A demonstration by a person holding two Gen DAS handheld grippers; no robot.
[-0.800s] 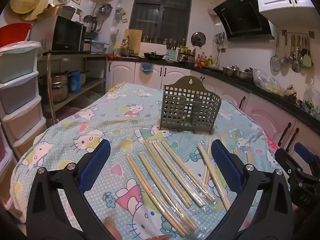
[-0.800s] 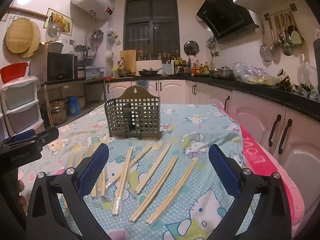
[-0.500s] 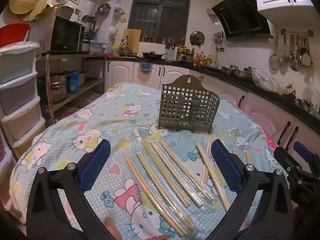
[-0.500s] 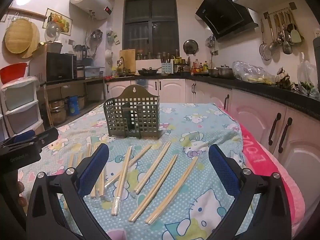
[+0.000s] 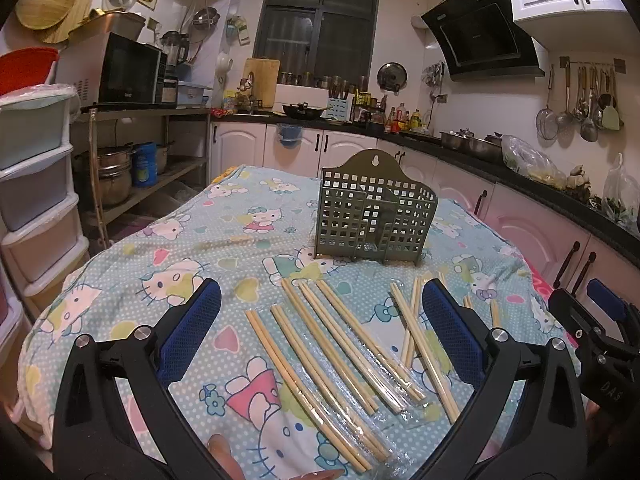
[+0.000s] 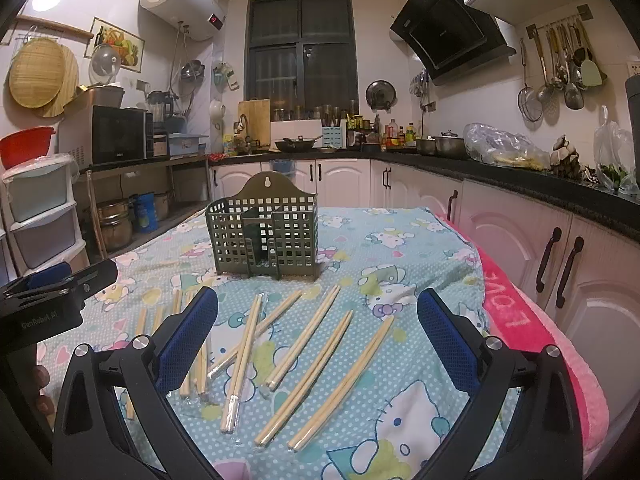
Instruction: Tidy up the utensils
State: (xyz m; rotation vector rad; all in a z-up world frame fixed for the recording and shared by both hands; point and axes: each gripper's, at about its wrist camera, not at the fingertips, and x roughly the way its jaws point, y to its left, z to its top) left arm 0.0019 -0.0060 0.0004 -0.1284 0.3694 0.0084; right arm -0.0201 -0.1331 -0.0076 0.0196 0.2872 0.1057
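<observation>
Several pairs of wooden chopsticks in clear wrappers [image 5: 344,336] lie spread on the Hello Kitty tablecloth [image 5: 168,248]; they also show in the right wrist view [image 6: 308,344]. An olive-green perforated utensil holder [image 5: 374,216] stands upright and empty behind them, also in the right wrist view [image 6: 266,236]. My left gripper [image 5: 320,324] is open and empty, hovering above the left chopsticks. My right gripper [image 6: 316,328] is open and empty above the right chopsticks. Each gripper appears at the edge of the other's view.
Stacked plastic drawers [image 5: 32,184] stand left of the table. White cabinets with a black counter [image 6: 532,216] run along the right and back. A pink towel [image 6: 520,312] hangs over the table's right edge.
Both grippers have shifted only slightly; the left view has moved a little to the right. Nothing on the table has moved.
</observation>
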